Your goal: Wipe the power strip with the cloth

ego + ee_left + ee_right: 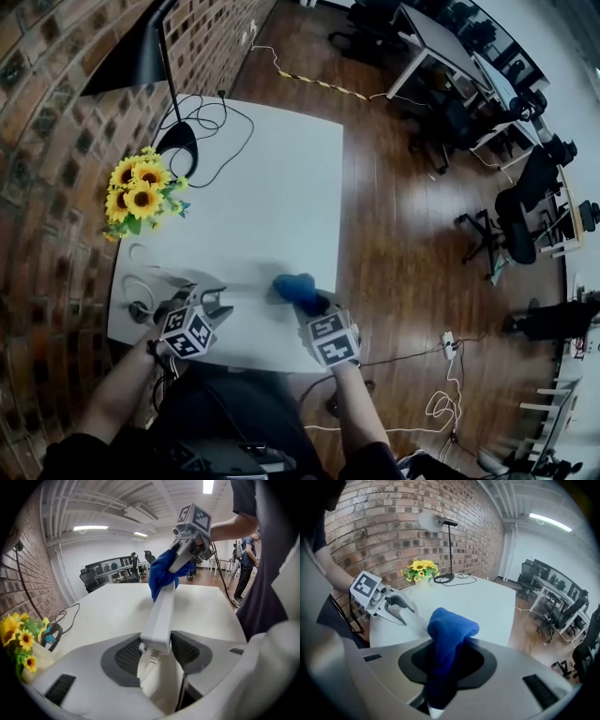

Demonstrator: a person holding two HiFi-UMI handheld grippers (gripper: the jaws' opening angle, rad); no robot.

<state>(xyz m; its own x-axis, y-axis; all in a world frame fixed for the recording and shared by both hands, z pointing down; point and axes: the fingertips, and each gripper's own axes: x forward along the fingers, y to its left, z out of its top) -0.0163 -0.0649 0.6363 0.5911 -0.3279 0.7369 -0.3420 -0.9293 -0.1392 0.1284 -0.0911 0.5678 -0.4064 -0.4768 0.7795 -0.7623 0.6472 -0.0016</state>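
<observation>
Power strip (161,609): a long white bar that juts straight out toward 12 o'clock from the left gripper (157,649), whose jaws are clamped on its near end. In the head view it runs toward 3 o'clock from that gripper, over the near edge of the white table (272,187), around 6 o'clock from the table's middle. Whether it rests on the surface or is held just above it, I cannot tell.

At the strip's far end sits the blue cloth (449,632), bunched and pinched tight between the jaws of the right gripper (445,670), with a rounded fold standing up beyond the pads.

The strip looks like a rigid plastic shell, light for its length and smooth enough to slide between the pads, so a hold across the narrow sides near one end, as now, probably suits it. Held by one end it will likely lever or twist if the wipe presses hard at the other. The cloth is soft and thick and will flop and fold, so it needs gripping deep in the bunch.

No brand or lettering can be read on the strip or the cloth. The only print in view is the black-and-white square markers on the gripper cubes. Sunflowers (139,192) stand at 9 o'clock on the table, and a black lamp (178,142) at 11 o'clock.
</observation>
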